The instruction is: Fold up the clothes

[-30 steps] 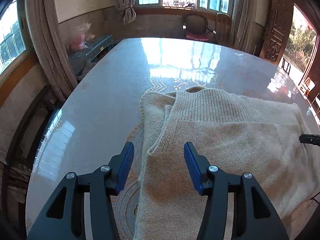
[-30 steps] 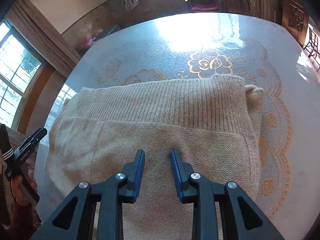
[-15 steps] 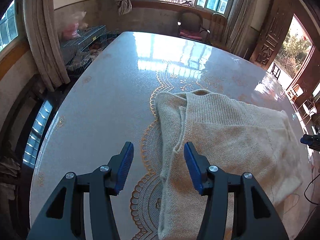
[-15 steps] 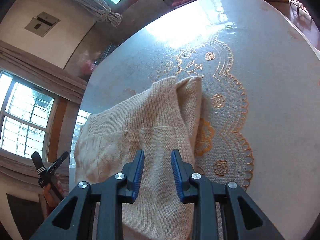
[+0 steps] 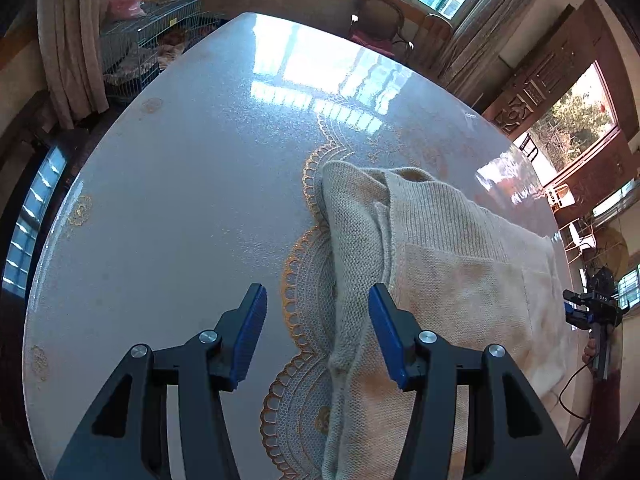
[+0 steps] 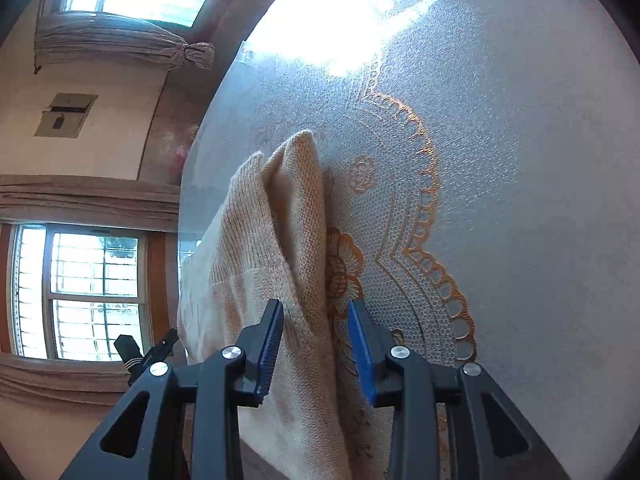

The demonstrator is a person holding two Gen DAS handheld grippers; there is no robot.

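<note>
Across the centre-right of the left wrist view, your beige knit sweater (image 5: 432, 280) lies on the table (image 5: 180, 220), already doubled over into layers. Your left gripper (image 5: 316, 334) hangs open over its left edge, gripping nothing. Your right gripper (image 6: 316, 346) is opening astride the sweater's right edge, pads apart. At least one further fold looks due.

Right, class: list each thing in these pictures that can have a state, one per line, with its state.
Sweater: folded, lying flat on the table, held by neither gripper.
Left gripper: fingers apart, over the sweater's left edge, gripping nothing.
Right gripper: fingers opening, sweater's right edge between them, not pinched.
Table: bare and glossy beyond the sweater.
</note>
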